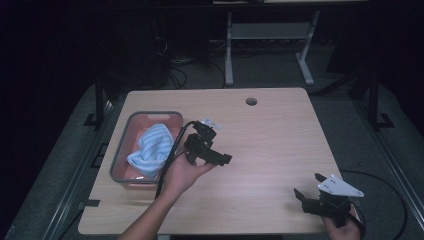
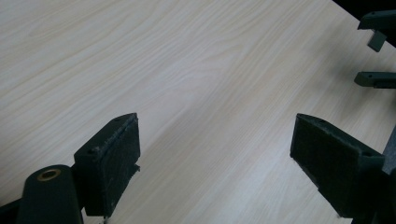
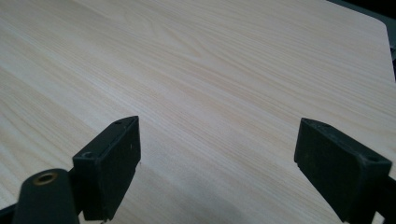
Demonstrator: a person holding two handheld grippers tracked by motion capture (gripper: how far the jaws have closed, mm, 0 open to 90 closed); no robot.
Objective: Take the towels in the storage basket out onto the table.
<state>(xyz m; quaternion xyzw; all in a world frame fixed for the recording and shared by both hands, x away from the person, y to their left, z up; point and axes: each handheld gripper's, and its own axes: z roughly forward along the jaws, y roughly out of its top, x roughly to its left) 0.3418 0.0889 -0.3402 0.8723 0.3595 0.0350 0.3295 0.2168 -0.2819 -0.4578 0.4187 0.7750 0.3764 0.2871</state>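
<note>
Left pads (image 2: 112, 158): spread wide, nothing between them, bare wood beneath.
Left gripper (image 1: 212, 156): just right of the bin, held above the table, jaws aimed away from the bin toward the table's right side; empty, likely because the cloth already lies in the bin.
Left hand (image 1: 182, 172): cupped under the gripper's body, near the bin's front right corner.
Right pads (image 3: 109, 163): parted just as wide, clamping nothing, plain wood grain ahead.
Right gripper (image 1: 312, 192): well apart from the bin, at the table's front right corner, jaws turned back toward the bin; probably parked out of the way.
Cloth (image 1: 150, 147): light blue, crumpled, inside the bin, filling its middle and front.
Bin (image 1: 131, 120): clear-walled with a reddish floor, at the table's left edge.
Table (image 1: 270, 135): pale wood, bare right of the bin; round cable hole (image 1: 251, 101) far behind and right of the bin.
Cable (image 1: 172, 150): trails from the left gripper along the bin's right wall; could snag the rim.
Obstacles: none seen between the grippers and the bin.
</note>
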